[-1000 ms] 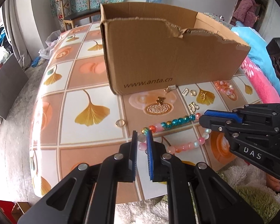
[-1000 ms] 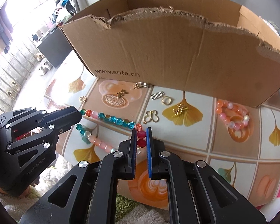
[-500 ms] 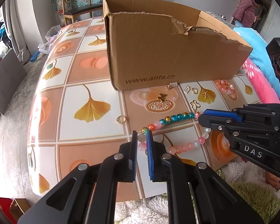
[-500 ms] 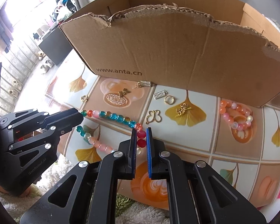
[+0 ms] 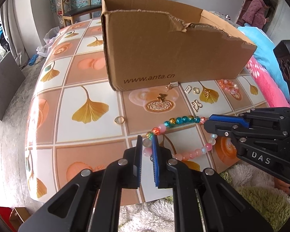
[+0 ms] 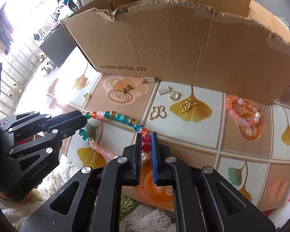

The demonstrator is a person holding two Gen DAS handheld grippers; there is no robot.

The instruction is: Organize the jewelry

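Observation:
A string of beads [image 5: 180, 119], teal and orange along the far strand and pink along the near one, hangs stretched between both grippers just above the tiled table [image 5: 90, 135]. My left gripper [image 5: 147, 143] is shut on pale pink beads at its left end, and my right gripper [image 5: 206, 120] is shut on the other end. In the right wrist view the right gripper [image 6: 146, 139] pinches red beads of the string [image 6: 118, 117], with the left gripper [image 6: 85, 118] at the far end. Behind stands an open cardboard box [image 5: 164, 54] with a torn rim [image 6: 183, 48].
Small pieces lie before the box: a pink bead bracelet [image 6: 241, 112], a gold butterfly outline [image 6: 158, 113], a gold ring [image 6: 174, 95], a silver coil [image 6: 163, 90], a gold charm [image 6: 187, 103]. Another ring [image 5: 119, 120] lies left. A pink blanket [image 5: 266, 81] borders the table's right; fluffy fabric [image 5: 145, 212] lies beneath its near edge.

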